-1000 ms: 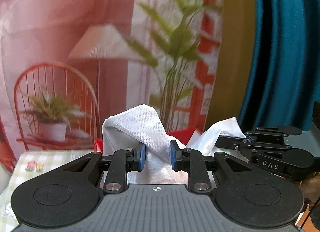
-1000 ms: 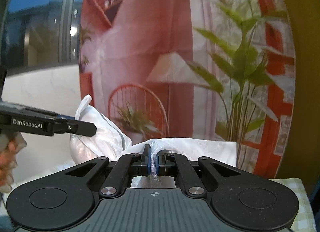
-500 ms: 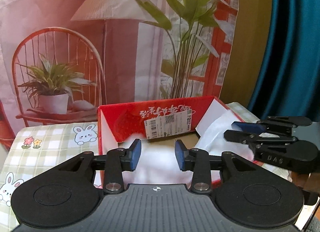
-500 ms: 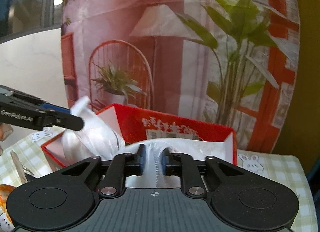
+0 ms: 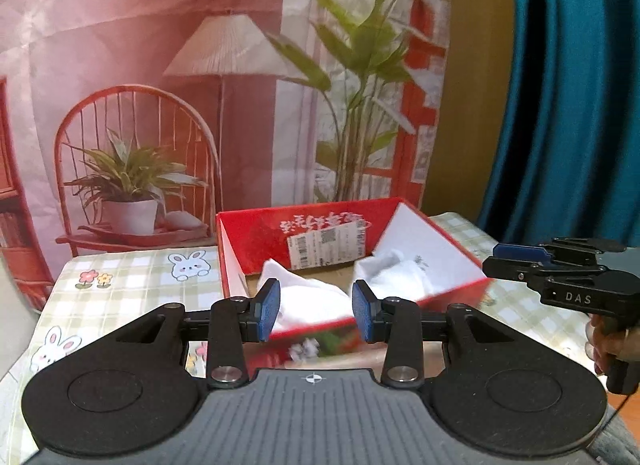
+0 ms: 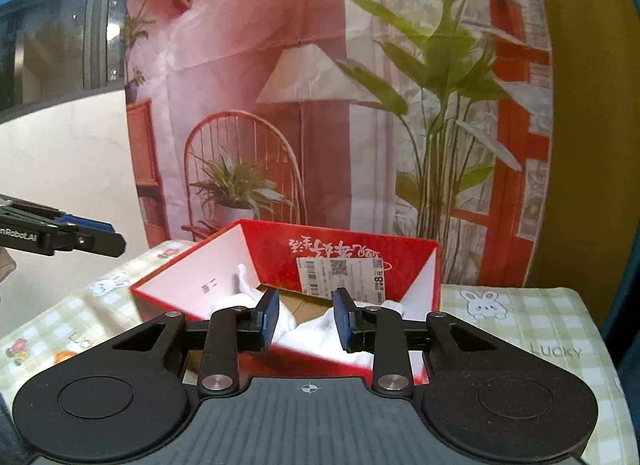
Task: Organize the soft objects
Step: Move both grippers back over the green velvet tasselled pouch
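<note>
A table [image 5: 132, 293] is being covered by a green checked bunny-print cloth [image 6: 532, 329], on which a red box [image 6: 352, 253] is being supported.

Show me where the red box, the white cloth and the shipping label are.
red box [image 5: 440, 287], left wrist view, right rim.
white cloth [image 5: 312, 299], left wrist view, left heap inside the box.
shipping label [image 6: 340, 275], right wrist view, middle of the sticker.

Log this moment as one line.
left tongs: open, just released | right tongs: open, just released | white cloth: in red box
</note>
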`<state>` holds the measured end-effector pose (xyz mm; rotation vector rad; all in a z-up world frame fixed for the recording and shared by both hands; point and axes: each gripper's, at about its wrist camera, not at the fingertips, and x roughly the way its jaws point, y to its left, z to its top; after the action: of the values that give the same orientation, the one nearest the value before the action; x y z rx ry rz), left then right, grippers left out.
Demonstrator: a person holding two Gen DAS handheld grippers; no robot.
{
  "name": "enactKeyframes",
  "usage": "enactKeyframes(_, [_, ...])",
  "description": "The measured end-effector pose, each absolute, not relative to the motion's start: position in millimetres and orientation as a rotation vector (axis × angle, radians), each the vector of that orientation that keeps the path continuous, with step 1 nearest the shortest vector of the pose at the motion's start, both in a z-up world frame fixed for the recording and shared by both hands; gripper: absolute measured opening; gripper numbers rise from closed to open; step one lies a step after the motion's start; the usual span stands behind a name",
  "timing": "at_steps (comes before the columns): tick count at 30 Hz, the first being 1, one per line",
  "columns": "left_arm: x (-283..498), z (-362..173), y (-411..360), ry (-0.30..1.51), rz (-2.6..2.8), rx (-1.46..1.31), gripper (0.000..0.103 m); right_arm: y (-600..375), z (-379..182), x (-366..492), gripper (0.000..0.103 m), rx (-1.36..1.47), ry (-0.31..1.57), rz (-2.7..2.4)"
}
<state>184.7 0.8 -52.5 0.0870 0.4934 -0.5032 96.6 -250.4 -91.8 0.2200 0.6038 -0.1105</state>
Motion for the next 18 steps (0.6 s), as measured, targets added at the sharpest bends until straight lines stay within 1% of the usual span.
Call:
enactKeyframes(4, [143.8, -56.3, 5.3, 0.501, -0.53, 0.067, 0.042, -239.8, -78.9, 58.5, 0.03, 0.237, 0.583, -0.105])
enactKeyframes(7, [119.8, -69.4, 6.2, 0.539, -0.549, 0.038, 0.042, -228.8, -76.9, 30.4, 0.034, 0.255, 0.59, -0.107])
enactKeyframes(10, [102.2, -87.4, 2.5, 0.598, -0.576, 0.028, 0.042, -215.3, -82.7, 8.7, 0.039, 0.284, 0.628, -0.096])
enactKeyframes(13, [91.5, -106.9, -3.4, 0.656, -0.602, 0.021, 0.042, -196.5, -94.2, -7.9, 0.041, 0.279, 0.687, -0.071])
enactKeyframes(16, [83.9, -126.2, -6.2, 0.71, -0.617, 0.005, 0.042, -179.5, -106.0, -19.7, 0.049, 0.283, 0.754, -0.037])
enactKeyframes(18, [80.1, -138.8, -5.4, 0.747, -0.62, -0.027, 0.042, -166.3, -112.0, -27.1, 0.05, 0.284, 0.784, -0.019])
